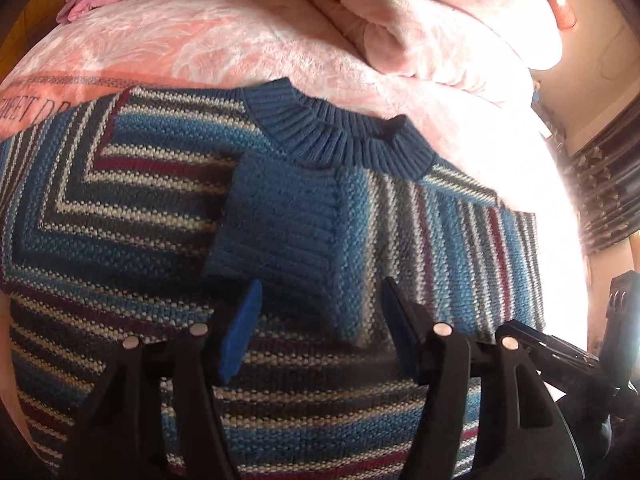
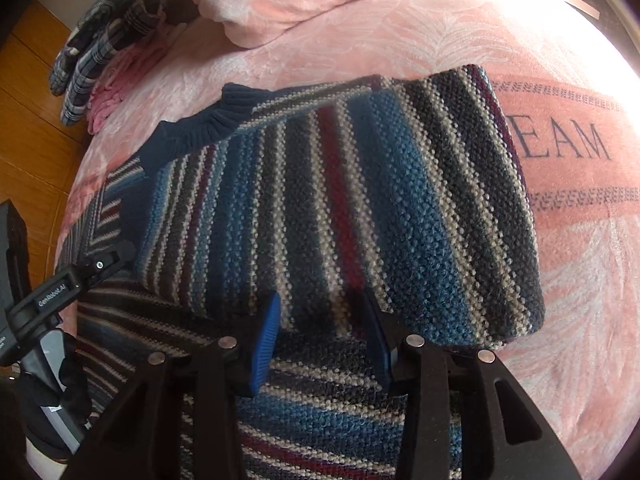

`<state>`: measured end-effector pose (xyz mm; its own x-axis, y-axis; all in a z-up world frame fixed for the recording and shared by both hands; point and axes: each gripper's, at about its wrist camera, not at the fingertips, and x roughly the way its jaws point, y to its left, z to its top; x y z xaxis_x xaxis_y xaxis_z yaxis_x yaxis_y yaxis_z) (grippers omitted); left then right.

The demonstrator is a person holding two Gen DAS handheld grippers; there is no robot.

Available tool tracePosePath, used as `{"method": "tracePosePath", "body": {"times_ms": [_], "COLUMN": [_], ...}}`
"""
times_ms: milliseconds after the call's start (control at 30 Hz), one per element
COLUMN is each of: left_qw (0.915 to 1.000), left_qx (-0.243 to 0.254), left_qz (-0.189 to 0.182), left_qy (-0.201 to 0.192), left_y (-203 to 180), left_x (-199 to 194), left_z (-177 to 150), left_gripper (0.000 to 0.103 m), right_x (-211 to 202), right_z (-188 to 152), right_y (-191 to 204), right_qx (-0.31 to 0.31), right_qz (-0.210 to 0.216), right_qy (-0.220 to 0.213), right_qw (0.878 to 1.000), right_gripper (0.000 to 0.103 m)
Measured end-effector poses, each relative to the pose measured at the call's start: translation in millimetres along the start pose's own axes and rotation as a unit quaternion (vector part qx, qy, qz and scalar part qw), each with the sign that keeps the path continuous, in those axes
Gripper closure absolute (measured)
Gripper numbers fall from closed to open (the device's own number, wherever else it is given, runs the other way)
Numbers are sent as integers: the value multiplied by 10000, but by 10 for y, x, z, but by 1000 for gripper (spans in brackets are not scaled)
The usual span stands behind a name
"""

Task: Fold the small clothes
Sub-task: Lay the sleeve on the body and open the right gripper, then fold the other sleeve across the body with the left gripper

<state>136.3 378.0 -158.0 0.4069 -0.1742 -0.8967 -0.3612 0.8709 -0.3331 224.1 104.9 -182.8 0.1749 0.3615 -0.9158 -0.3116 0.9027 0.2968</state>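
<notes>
Left tool marked "GenRobot.AI"; blanket reads "EAM".

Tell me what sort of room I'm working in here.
Most likely a bedroom: the striped sweater lies on a bed covered with a pink plush blanket, a folded pink quilt sits behind it, and wooden floor shows alongside.
</notes>
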Motion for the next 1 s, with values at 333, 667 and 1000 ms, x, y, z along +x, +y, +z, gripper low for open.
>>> {"method": "tracePosePath", "body": {"times_ms": [333,667,1000], "left_qw": [9996,9969,9614], "left_qx": [268,-585,-2532], "left_qz": [-111,-187,496], "left_qy": [-38,-495,-956], "left_y": [8,991,3123], "left_x": [73,-837,-1396], "left_z": [-65,-234,-482], "left_gripper": [35,28,28], "right_x": [86,-438,64], "right_z": [-46,-256,-506], "right_y": [1,477,927], "right_qx": [68,-410,-689], "right_qz": [-46,224,268], "right_qy": [-140,-279,362], "right_qw": [9999,9985,9966], "right_gripper": [58,42,43]}}
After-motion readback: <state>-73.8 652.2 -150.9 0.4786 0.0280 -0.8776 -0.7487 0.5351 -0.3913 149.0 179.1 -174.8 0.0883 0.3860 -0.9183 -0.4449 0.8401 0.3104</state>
